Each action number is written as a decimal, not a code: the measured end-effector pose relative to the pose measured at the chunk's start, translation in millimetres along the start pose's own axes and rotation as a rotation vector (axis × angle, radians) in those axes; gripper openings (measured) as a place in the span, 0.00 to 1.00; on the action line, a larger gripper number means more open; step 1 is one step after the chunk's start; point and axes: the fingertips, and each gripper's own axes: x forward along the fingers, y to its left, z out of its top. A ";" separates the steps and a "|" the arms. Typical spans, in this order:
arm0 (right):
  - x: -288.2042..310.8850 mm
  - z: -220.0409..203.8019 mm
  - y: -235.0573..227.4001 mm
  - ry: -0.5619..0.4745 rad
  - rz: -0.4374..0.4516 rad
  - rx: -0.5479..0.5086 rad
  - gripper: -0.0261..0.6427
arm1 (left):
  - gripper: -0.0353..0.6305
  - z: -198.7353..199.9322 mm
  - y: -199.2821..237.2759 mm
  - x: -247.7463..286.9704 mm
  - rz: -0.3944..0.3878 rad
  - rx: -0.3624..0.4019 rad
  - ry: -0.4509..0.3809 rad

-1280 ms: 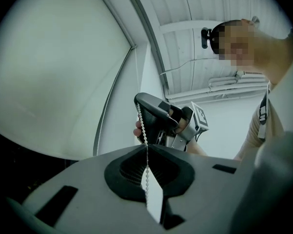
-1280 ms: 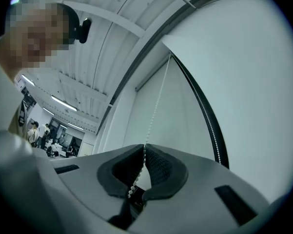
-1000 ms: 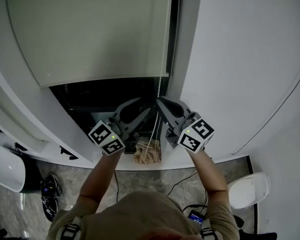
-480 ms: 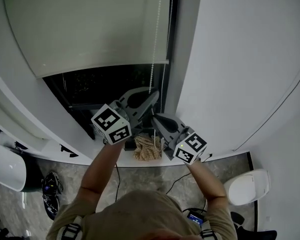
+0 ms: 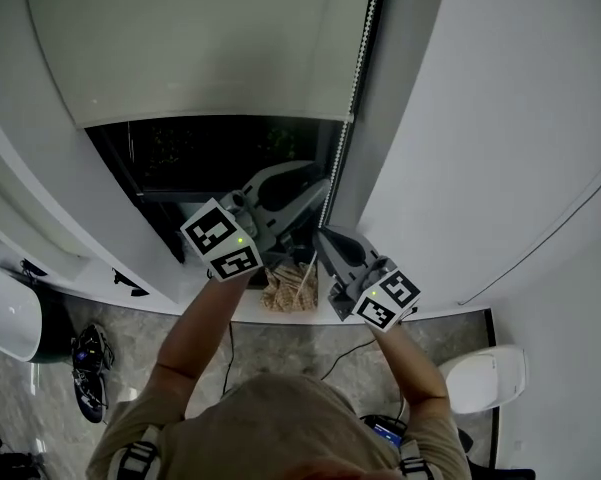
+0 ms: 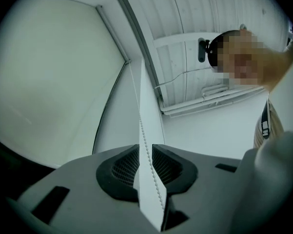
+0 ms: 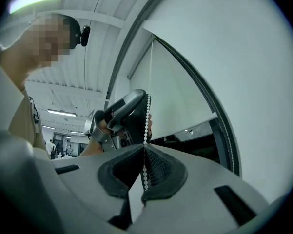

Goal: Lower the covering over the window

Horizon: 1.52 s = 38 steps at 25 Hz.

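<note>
Roller blind [image 5: 200, 48] hangs part way down, its bottom bar across the upper window; dark glass [image 5: 220, 153] below it is uncovered, so lowering looks well short of done. Bead chain [image 5: 352, 98] runs down the right edge of the frame, just beside the white wall [image 5: 500, 118]. Right tongs [image 5: 325, 238], the lower pair, are clenched on the chain: in the right gripper view the beads [image 7: 146, 118] pass straight into pads pinched tight at [image 7: 144, 162]. Left tongs [image 5: 318, 186] sit higher on the same chain; their jaws have just been opening, and in the left gripper view the chain [image 6: 142, 135] threads a narrow gap at [image 6: 145, 167] with neither pad pressing, so released. Judged handling: chain is light, limp, small smooth beads, prone to slide through a loose pinch, yet the beads lodge against ribbed pads once squeezed. Best hold is mid-pad, square across the strand, pulling along its own line in short hand-over-hand draws. Blind fabric looks thin and light; a jerk would likely strain the roller, not the cloth
</note>
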 end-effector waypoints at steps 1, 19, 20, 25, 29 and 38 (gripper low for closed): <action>-0.5 0.4 1.0 -0.001 0.001 -0.004 0.06 | 0.16 -0.9 0.7 0.9 0.001 0.005 0.011; -12.7 10.3 6.1 -0.062 -0.022 -0.166 0.28 | 0.09 -39.7 9.4 -27.3 0.102 -0.024 0.071; -12.9 24.1 6.2 -0.085 -0.023 -0.177 0.28 | 0.09 -44.0 6.7 -29.9 0.103 -0.021 0.078; 6.2 54.0 -2.0 -0.129 -0.012 -0.273 0.28 | 0.09 -90.3 -3.4 -40.5 0.091 -0.064 0.096; 36.3 91.0 2.1 -0.132 -0.001 -0.291 0.25 | 0.09 -90.2 -17.4 -38.2 0.068 -0.072 0.115; 36.8 53.6 -19.4 -0.037 -0.039 -0.168 0.06 | 0.30 -34.6 14.0 -46.5 0.016 -0.197 -0.100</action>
